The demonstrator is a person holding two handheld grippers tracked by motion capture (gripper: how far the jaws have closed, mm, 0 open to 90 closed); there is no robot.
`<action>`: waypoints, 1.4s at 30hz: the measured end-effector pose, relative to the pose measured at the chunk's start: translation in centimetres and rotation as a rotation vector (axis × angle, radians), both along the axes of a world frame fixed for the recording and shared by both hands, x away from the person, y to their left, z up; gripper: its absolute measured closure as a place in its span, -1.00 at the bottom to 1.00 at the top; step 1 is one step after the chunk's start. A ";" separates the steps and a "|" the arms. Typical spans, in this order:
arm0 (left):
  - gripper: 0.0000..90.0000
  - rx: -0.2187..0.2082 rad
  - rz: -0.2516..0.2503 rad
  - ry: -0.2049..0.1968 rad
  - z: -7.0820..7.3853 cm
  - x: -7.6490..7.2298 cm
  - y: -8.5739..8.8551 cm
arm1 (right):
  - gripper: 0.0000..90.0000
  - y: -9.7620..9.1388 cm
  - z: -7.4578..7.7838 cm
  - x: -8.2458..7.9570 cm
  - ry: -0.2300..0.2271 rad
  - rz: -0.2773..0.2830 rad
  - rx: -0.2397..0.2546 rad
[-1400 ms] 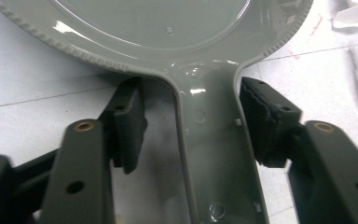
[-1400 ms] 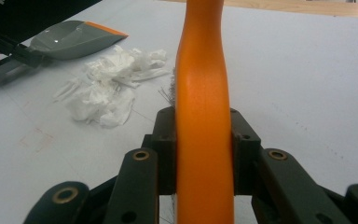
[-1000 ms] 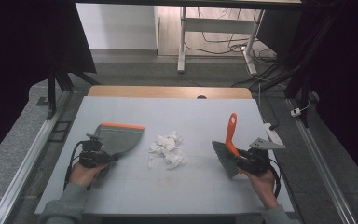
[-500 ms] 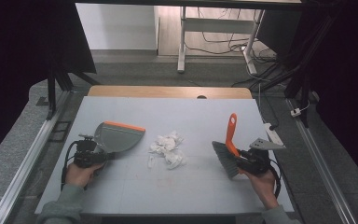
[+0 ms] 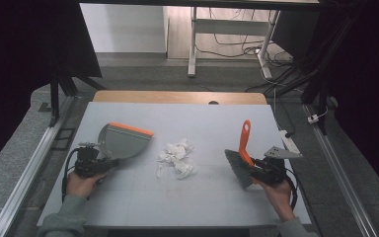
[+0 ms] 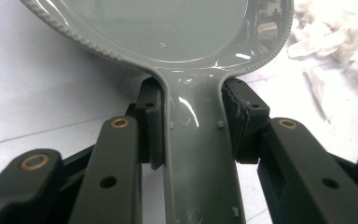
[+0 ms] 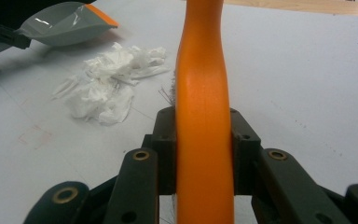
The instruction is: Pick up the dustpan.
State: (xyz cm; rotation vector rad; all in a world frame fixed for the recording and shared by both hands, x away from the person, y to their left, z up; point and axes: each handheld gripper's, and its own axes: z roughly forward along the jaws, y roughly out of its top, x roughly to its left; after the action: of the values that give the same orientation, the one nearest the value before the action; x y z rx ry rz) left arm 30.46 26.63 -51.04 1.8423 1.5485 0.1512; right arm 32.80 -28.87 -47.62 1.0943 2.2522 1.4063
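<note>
Tools both gripped, sweeping not begun: left gripper (image 5: 94,163) jaws pinch the dustpan (image 5: 123,140) handle, right gripper (image 5: 269,170) jaws pinch the brush (image 5: 242,158) handle, paper scraps (image 5: 177,158) lie loose mid-tabletop (image 5: 202,118) between them.

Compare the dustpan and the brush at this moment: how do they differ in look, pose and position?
The dustpan is a broad grey scoop with an orange lip; the brush has a slim orange handle and grey bristles. The dustpan sits left of the crumpled white paper, mouth toward it; the brush sits right of it, handle pointing away from the person. The left gripper clamps the dustpan's handle; the right gripper clamps the brush's. Both are gripped, apart from the paper.
</note>
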 end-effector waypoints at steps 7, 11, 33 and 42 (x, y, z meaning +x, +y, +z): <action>0.37 -0.026 -0.019 -0.048 0.7 -0.4 0.7 | 0.53 0.0 0.0 0.0 -0.001 0.001 -0.001; 0.37 -0.037 -0.037 -0.083 1.5 -0.8 1.2 | 0.54 0.0 0.2 -0.1 -0.016 0.008 0.007; 0.37 -0.020 -0.175 -0.179 3.7 -2.6 1.7 | 0.54 -0.2 0.6 -0.3 -0.037 -0.002 0.031; 0.37 -0.011 -0.232 -0.190 4.4 -3.7 2.0 | 0.54 -0.2 0.6 -0.4 -0.038 -0.004 0.030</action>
State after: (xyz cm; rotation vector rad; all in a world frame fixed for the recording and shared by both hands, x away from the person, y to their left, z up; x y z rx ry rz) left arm 26.77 28.64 -46.67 1.9234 1.1954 0.2022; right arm 32.44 -29.05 -47.02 1.0716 2.2086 1.4516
